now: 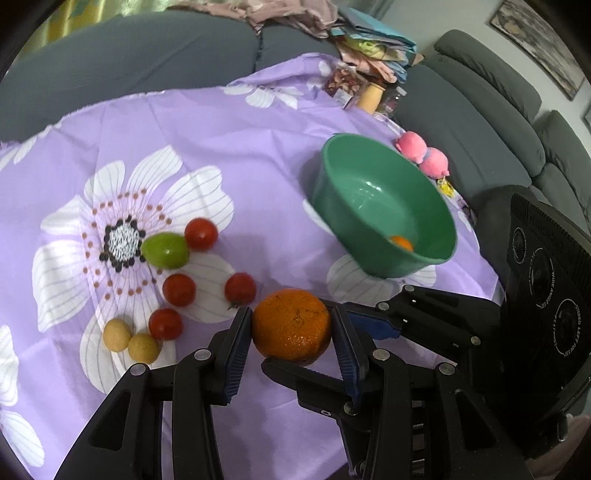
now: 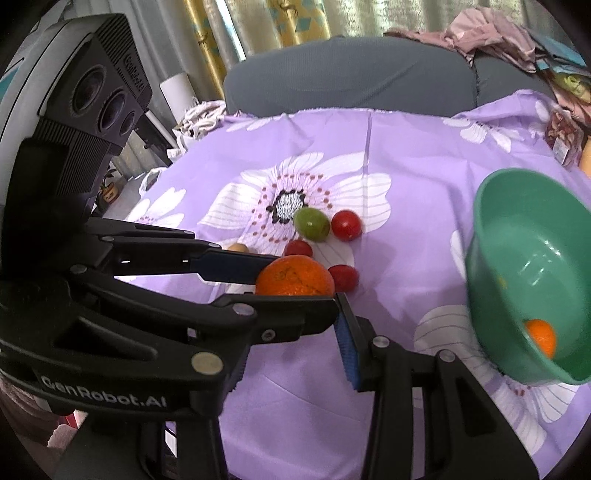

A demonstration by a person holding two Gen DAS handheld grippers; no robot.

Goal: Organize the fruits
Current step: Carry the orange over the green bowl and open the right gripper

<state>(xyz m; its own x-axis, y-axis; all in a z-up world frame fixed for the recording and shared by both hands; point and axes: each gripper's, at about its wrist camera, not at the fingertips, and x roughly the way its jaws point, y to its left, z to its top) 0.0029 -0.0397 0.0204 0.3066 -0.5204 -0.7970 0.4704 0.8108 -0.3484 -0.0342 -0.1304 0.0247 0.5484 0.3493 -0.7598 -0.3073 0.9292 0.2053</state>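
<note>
My left gripper (image 1: 291, 325) is shut on a large orange (image 1: 291, 325), just above the purple flowered cloth (image 1: 221, 147); the same orange shows in the right wrist view (image 2: 294, 277), held between the left fingers. My right gripper (image 2: 291, 354) is open and empty, close beside the left one, and shows in the left wrist view (image 1: 384, 325). A green bowl (image 1: 380, 206) stands to the right with a small orange (image 1: 402, 243) inside; the bowl also shows in the right wrist view (image 2: 528, 273). Several red tomatoes (image 1: 201, 233), a green fruit (image 1: 165, 250) and two small yellow fruits (image 1: 117, 334) lie left of the orange.
A grey sofa (image 1: 498, 110) runs behind and to the right of the table. Pink plush toys (image 1: 424, 155), a beige cup (image 1: 371, 98) and folded clothes (image 1: 369, 44) sit at the far right edge. Curtains (image 2: 258, 26) hang behind.
</note>
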